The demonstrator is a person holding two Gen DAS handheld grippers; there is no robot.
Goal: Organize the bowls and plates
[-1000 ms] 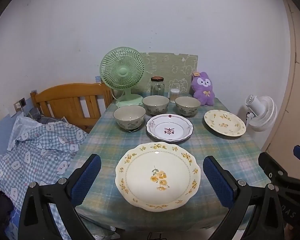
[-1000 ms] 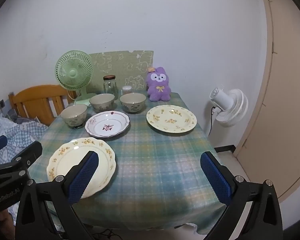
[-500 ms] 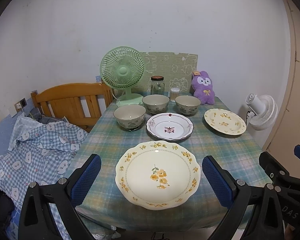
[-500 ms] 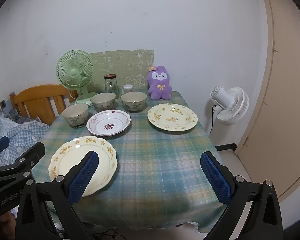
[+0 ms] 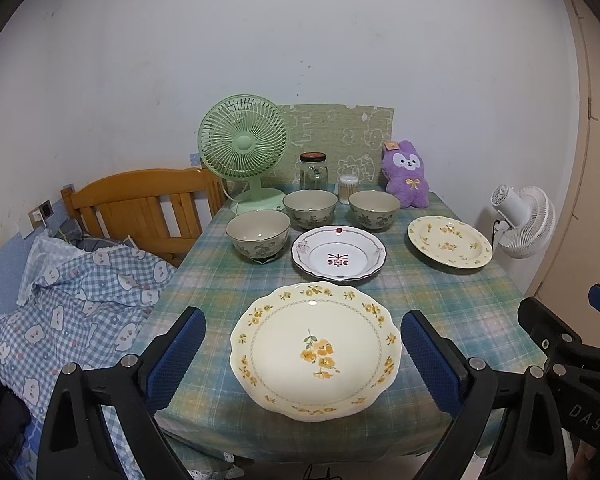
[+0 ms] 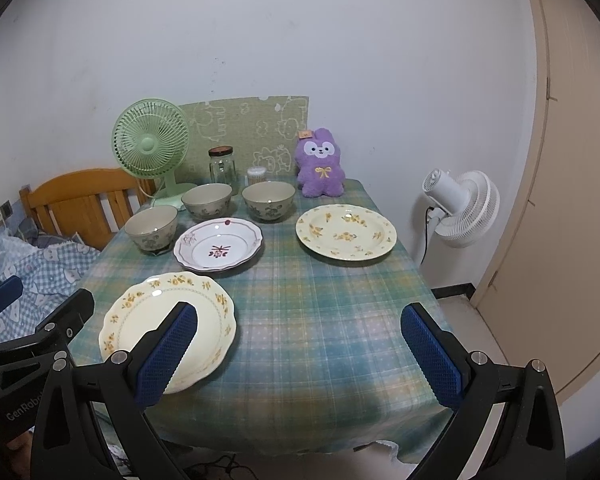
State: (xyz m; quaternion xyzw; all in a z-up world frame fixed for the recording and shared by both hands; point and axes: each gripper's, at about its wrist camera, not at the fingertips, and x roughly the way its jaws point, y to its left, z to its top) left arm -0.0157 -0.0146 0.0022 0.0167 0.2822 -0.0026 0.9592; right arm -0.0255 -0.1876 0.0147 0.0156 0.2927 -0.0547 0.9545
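Left claw (image 5: 303,354) is hovering wide, straddling the near yellow plate (image 5: 315,350) for pickup; right claw (image 6: 298,354) is waiting wide, empty.

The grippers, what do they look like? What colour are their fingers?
The left gripper and the right gripper look alike: each has black plastic arms with silver screws and two flat fingers covered in blue bumpy rubber pads. White letters are printed on the black bodies, but they are only partly readable.
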